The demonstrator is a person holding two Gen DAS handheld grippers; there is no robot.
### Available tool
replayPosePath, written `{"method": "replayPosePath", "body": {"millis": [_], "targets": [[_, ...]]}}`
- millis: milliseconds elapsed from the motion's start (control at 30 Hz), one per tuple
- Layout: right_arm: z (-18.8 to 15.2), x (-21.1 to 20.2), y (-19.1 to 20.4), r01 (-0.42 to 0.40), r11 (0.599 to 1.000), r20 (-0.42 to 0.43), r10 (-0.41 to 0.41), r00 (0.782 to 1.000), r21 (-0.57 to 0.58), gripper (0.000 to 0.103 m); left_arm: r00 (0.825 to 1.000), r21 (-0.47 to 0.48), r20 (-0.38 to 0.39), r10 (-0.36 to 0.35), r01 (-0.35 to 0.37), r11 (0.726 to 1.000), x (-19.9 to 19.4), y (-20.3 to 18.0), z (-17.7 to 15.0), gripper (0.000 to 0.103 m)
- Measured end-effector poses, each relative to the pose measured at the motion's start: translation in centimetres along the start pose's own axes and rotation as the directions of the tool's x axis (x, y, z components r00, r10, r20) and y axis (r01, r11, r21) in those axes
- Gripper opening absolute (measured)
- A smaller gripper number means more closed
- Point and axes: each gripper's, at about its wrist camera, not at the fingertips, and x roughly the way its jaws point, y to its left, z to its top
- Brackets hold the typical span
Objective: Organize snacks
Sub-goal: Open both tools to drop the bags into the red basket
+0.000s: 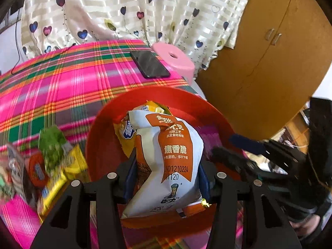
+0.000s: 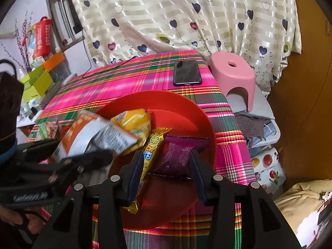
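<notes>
Plaid cloth [image 2: 116, 83] in pink, green and orange covers the table, and one red bowl [image 2: 157, 93] sits on it near the front edge.

Four snacks are in or over the bowl. One white-and-orange bag [image 1: 176, 145] stands upright above the bowl's near left part, clamped between the pads of the left gripper [image 1: 166, 166], which stands fairly wide around it. One purple packet [image 2: 178, 155] lies inside the bowl at its near right. One long yellow bar [image 2: 152, 145] lies just left of it, leaning over the near rim. One yellow packet [image 2: 132, 122] lies further back in the bowl, partly behind the bag.

The right gripper [image 2: 166, 155] hangs over the bowl's near rim with its jaws apart. The purple packet and the bar are both between its fingers, and the left pad sits clear of the purple packet, so it grips nothing.

Left of the bowl, a heap [image 1: 51, 155] of green, yellow and red packets lies on the cloth; it is too blurred to count.

Behind the bowl lies one dark phone [image 2: 187, 72], flat on the cloth. One black cable [image 2: 108, 66] trails over the cloth's far left. Beyond the bowl to the right stands one pink stool [image 2: 232, 70]. One heart-print curtain [image 2: 166, 10] hangs behind, and one brown cabinet [image 1: 269, 62] with two handles [image 1: 269, 34] is on the right.
</notes>
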Motion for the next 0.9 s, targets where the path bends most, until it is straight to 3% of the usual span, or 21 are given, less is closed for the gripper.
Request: {"method": "replayPosePath", "body": {"millis": [267,433,900], "targets": [[0.0,-0.3,0.1,0.002,1.000,0.004,-0.002,1.000,-0.002,0.044,1.000,0.006,0.007,-0.004,0.004,1.000,-0.8,0.0,-0.5,0.054],[-0.3,-0.8,0.7,-0.008,1.000,0.008,0.008,1.000,-0.012,0.044,0.999,0.014,0.048,0.020,-0.021,1.000,-2.4,-0.1,-1.0,0.061],[-1.0,-3.9,3.6,-0.041,0.998,0.041,0.043,0.998,-0.052,0.044,0.989,0.010,0.109,0.102,-0.104,0.995,-7.9,-0.1,-3.3,0.061]]}}
